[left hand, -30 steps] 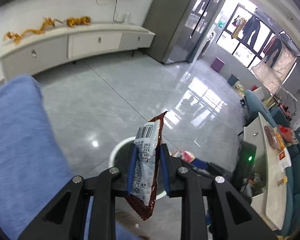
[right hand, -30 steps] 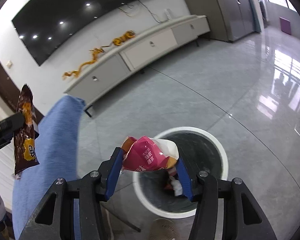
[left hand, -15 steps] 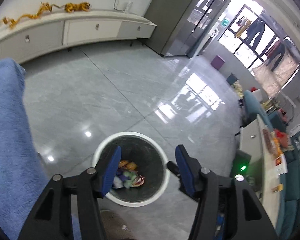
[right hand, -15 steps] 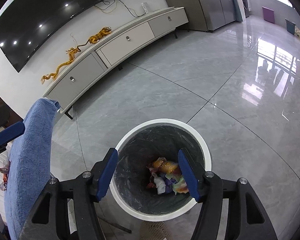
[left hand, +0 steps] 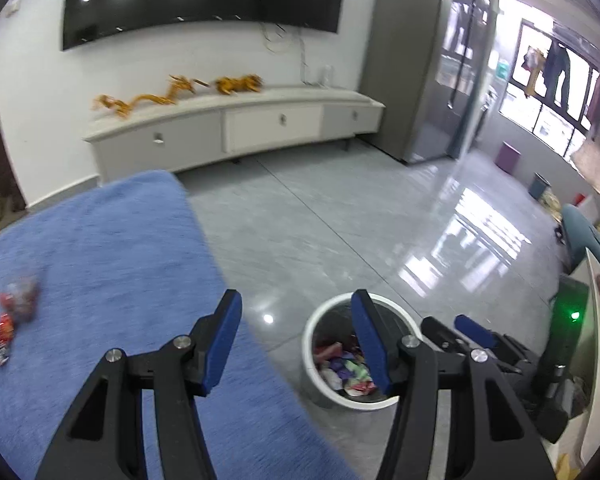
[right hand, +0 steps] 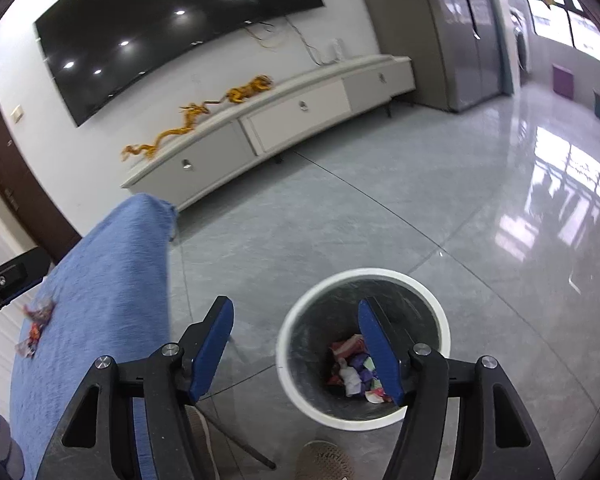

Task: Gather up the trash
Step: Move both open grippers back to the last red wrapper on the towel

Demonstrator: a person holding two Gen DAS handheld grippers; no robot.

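Both wrappers dropped into bin (right hand: 362, 346); left tool (left hand: 296, 340) open, empty; right tool (right hand: 296, 344) empty, jaws opening.

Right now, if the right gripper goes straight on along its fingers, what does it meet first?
Probably bare grey floor beyond the bin. The right gripper, opening and empty, aims past the rim; depth is unclear.

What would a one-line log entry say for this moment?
left gripper: open, empty | right gripper: jaws opening, empty | bin: holds wrappers | blue cloth: wrappers remain
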